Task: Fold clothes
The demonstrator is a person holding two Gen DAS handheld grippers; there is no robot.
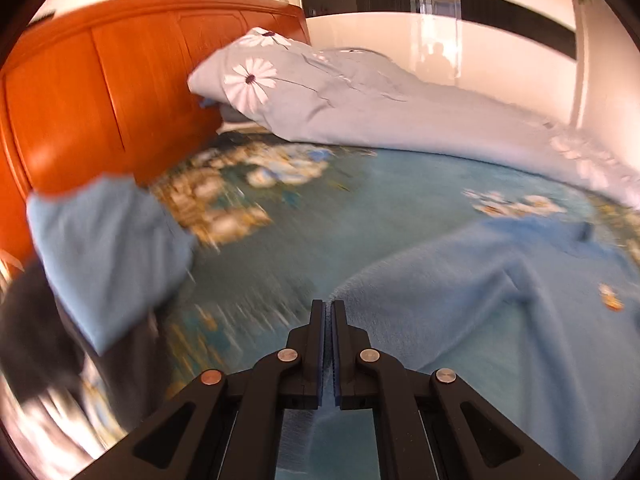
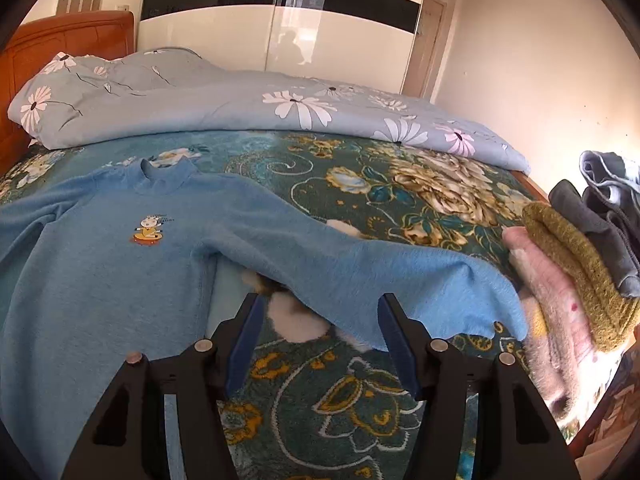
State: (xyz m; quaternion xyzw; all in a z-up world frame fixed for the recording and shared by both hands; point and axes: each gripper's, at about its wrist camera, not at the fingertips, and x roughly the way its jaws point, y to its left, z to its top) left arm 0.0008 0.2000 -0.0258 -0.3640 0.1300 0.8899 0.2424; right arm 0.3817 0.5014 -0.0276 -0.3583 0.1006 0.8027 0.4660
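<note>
A light blue fleece sweater [image 2: 120,256] with a small cartoon print lies face up on the bed. Its near sleeve [image 2: 360,276] stretches to the right. My right gripper [image 2: 320,312] is open, its fingers straddling the sleeve's lower edge without closing on it. In the left wrist view the sweater [image 1: 480,300] fills the right side. My left gripper [image 1: 329,308] is shut, with a thin bit of the sweater's edge between its pads. The view is blurred by motion.
A teal floral blanket [image 2: 360,200] covers the bed. A grey daisy duvet [image 2: 240,104] is bunched along the far side. Folded clothes [image 2: 572,264] are stacked at the right edge. A blue folded cloth [image 1: 108,252] lies at the left by the orange headboard [image 1: 100,100].
</note>
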